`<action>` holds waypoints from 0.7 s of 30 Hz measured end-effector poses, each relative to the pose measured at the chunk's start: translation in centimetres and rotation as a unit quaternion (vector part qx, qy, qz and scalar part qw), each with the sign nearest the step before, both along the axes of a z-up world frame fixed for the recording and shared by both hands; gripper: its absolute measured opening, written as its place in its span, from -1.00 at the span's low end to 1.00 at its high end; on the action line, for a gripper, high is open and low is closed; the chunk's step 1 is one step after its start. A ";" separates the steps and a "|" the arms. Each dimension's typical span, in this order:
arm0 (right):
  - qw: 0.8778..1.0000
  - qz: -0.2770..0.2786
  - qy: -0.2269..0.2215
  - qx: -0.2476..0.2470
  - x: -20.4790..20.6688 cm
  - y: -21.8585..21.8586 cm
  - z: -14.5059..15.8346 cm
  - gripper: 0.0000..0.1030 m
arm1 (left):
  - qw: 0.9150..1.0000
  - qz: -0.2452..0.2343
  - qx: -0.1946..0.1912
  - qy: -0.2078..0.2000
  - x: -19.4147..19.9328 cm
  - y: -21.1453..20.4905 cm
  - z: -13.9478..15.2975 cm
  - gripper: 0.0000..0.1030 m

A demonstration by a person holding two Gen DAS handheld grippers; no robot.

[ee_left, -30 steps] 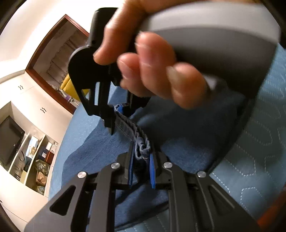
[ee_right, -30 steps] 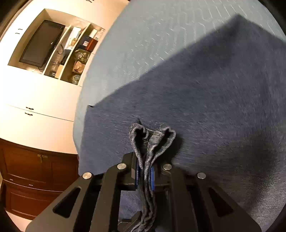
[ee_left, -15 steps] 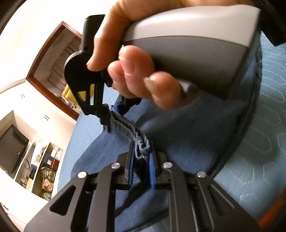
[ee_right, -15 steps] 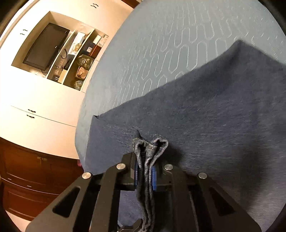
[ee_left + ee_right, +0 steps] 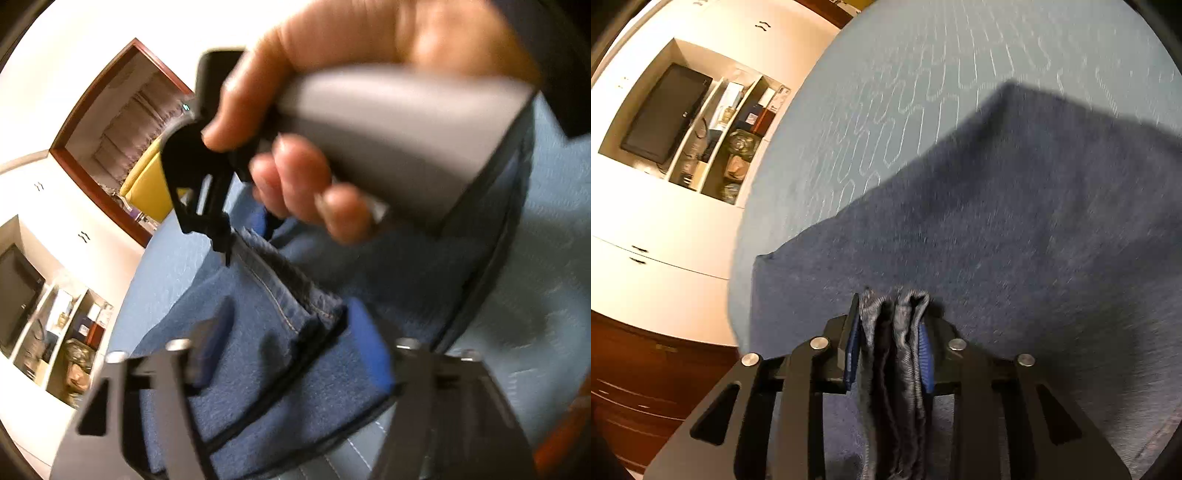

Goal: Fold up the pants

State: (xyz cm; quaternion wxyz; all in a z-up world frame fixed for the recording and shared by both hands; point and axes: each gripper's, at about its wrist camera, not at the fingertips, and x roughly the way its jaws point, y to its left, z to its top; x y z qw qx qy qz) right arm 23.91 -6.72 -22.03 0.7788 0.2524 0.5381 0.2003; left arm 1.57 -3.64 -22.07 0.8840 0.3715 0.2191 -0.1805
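Note:
Blue denim pants (image 5: 280, 373) lie on a light blue quilted bed (image 5: 923, 92). In the left wrist view my left gripper (image 5: 291, 343) is open, its blue pads wide apart, and the hem edge (image 5: 291, 291) lies loose between them. My right gripper (image 5: 890, 354) holds a bunched hem of the pants (image 5: 894, 332) between its blue pads, with folded denim (image 5: 1015, 221) spread ahead. In the left wrist view the hand (image 5: 325, 110) with the right gripper's grey handle sits just ahead.
A white wall unit with a dark TV (image 5: 665, 114) and cluttered shelves (image 5: 731, 144) stands beyond the bed's left edge. Dark wooden drawers (image 5: 646, 387) are below it. A wood-framed doorway (image 5: 122, 129) with something yellow shows at the far left.
My left gripper has opened and let go of the hem it was pinching. My right gripper's jaws have spread slightly around the bunched hem. The pants have lowered onto the bed.

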 end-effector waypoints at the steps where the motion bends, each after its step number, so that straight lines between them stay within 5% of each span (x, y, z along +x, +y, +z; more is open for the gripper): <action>1: 1.000 -0.015 -0.011 -0.011 -0.1 -0.3 0.7 -0.07 | 1.000 0.001 -0.016 0.002 -0.4 0.2 0.6 0.44; 4: 0.996 -0.057 -0.053 -0.055 -1.2 -1.3 2.9 0.19 | 0.995 0.033 -0.097 0.006 -1.3 2.6 3.1 0.54; 6: 0.987 -0.067 -0.085 -0.117 -2.7 -1.1 4.8 0.30 | 0.980 0.087 -0.179 0.020 -1.0 6.3 4.8 0.63; 8: 0.968 -0.058 -0.141 -0.200 -5.2 1.3 6.8 0.72 | 0.955 0.153 -0.249 0.050 0.5 11.3 5.5 0.65; 10: 0.948 -0.035 -0.194 -0.249 -7.8 4.2 7.7 0.79 | 0.944 0.206 -0.251 0.053 1.7 15.1 5.7 0.65; 13: 0.915 -0.031 -0.223 -0.334 -10.8 8.4 6.7 0.79 | 0.943 0.241 -0.216 0.077 3.4 19.2 5.8 0.65; 16: 0.909 -0.018 -0.213 -0.359 -12.2 11.0 4.3 0.79 | 0.926 0.271 -0.240 0.106 4.2 22.2 6.1 0.84; 18: 0.919 0.007 -0.203 -0.337 -12.5 11.8 2.9 0.79 | 0.927 0.278 -0.235 0.096 4.0 22.7 6.4 0.95; 21: 0.912 0.006 -0.201 -0.357 -12.3 11.8 2.0 0.80 | 0.932 0.228 -0.266 0.089 4.5 23.3 7.4 0.97</action>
